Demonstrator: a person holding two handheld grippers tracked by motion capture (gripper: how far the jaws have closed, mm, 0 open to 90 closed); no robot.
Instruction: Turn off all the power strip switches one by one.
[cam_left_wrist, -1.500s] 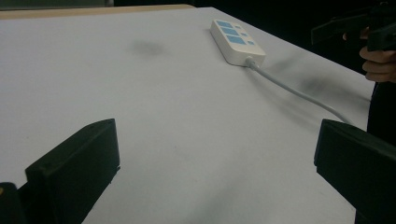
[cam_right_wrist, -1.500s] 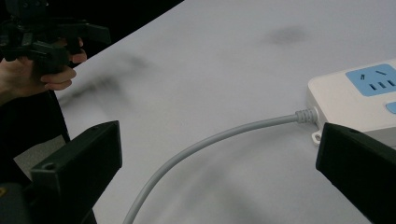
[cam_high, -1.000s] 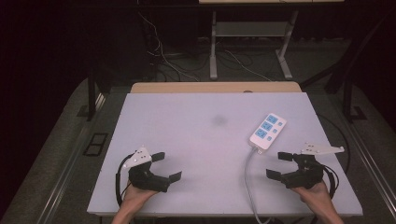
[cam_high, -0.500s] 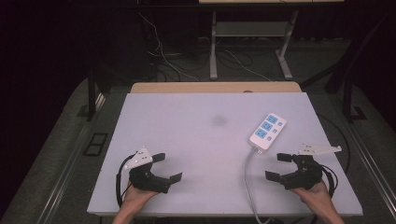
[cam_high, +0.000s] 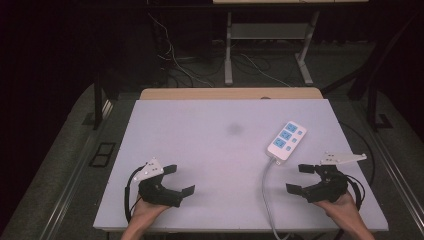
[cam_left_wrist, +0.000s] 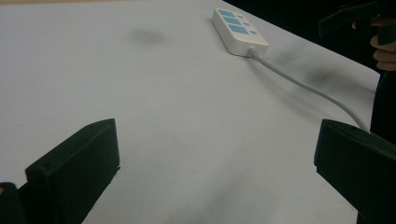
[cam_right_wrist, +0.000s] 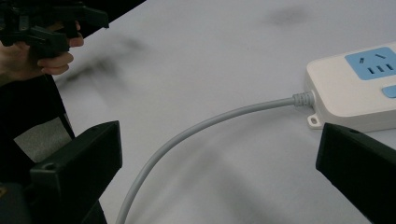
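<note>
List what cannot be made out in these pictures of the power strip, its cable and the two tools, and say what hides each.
- Cable end: in the high view it runs off the table's front edge, so any plug is cut off.
- Power strip: the right gripper view's edge cuts off its far end.
- Socket markings: too small in the high view.
- Left tool and right tool: their handles are covered by the hands.

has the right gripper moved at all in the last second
Barely: the right gripper sits marginally nearer the table's near edge, judged against the power strip.
</note>
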